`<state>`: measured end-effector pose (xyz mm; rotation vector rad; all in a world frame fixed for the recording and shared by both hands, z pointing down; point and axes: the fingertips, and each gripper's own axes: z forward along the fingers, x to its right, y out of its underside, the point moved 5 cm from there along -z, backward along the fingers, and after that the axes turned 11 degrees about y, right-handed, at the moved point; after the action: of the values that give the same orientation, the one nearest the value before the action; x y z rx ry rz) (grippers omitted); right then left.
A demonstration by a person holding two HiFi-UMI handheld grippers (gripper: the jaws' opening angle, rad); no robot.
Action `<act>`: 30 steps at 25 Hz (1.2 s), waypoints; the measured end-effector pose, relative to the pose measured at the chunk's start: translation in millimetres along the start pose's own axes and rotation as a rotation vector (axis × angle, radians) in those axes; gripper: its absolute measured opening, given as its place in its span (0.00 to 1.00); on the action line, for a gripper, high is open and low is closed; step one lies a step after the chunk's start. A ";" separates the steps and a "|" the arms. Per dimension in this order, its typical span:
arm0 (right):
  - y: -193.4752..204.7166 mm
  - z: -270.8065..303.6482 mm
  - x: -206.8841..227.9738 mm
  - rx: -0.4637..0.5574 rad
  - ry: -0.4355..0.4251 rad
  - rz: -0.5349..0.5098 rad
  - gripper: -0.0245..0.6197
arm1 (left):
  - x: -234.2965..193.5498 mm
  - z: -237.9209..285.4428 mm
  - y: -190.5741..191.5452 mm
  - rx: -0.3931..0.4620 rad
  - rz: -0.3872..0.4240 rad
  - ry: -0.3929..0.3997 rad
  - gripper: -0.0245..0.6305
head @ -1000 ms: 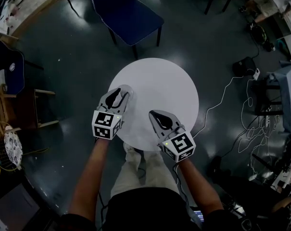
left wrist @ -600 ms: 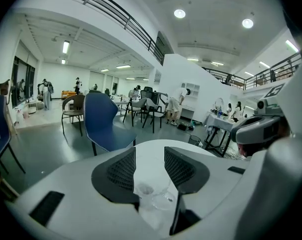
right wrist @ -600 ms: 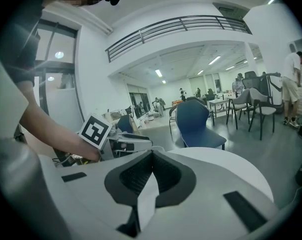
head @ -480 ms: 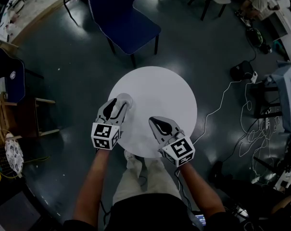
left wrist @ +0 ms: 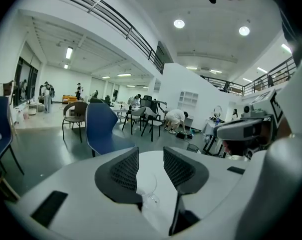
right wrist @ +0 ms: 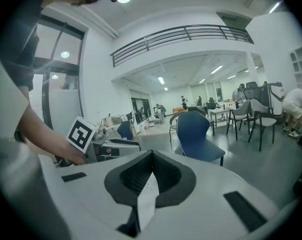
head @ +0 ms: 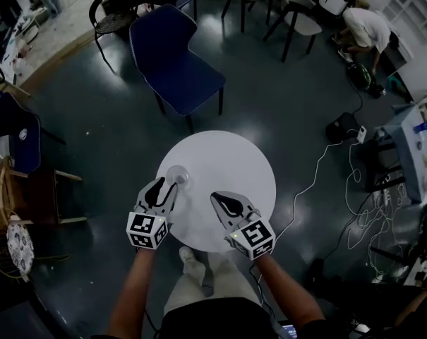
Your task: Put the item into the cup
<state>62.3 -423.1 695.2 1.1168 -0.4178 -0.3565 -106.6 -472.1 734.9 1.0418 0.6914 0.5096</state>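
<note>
**Gripper and Workspace Status**

The left gripper (left wrist: 151, 156) has its jaws spread apart. A clear cup (left wrist: 147, 185) stands upright between them, near the tips. Contact between the pads and the glass cannot be determined.

The right gripper (right wrist: 151, 156) has its jaws pressed together on a thin white slip (right wrist: 147, 199). The slip hangs below the closed pads. This gripper is just to the right of the left gripper, and the slip is clear of the cup.

Both grippers sit over the near edge of a round white table (head: 234, 157). Ahead of the jaws, the tabletop is plain and matt.

Around the table is a dark, glossy floor (head: 93, 119) that reflects the ceiling lights. A blue chair (head: 174, 55) stands beyond the table's far edge, ahead of the left gripper. Pale cables (head: 319, 157) trail across the floor to the right of the right gripper. Far ahead and to the right, a person (head: 365, 25) crouches.
</note>
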 end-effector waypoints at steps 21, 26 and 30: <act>-100.1 -77.0 -57.1 0.144 0.008 -0.092 0.06 | 84.5 -105.5 -81.7 0.140 0.059 0.010 0.15; -116.6 -90.0 -81.2 0.179 0.008 -0.107 0.06 | 96.5 -140.1 -92.8 0.166 0.081 -0.001 0.15; -126.1 -102.8 -100.7 0.211 0.008 -0.112 0.06 | 108.6 -164.6 -94.0 0.169 0.102 -0.003 0.14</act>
<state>17.1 -344.6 526.6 1.3508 -0.3931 -0.4123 -146.3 -339.4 566.0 1.2409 0.6899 0.5449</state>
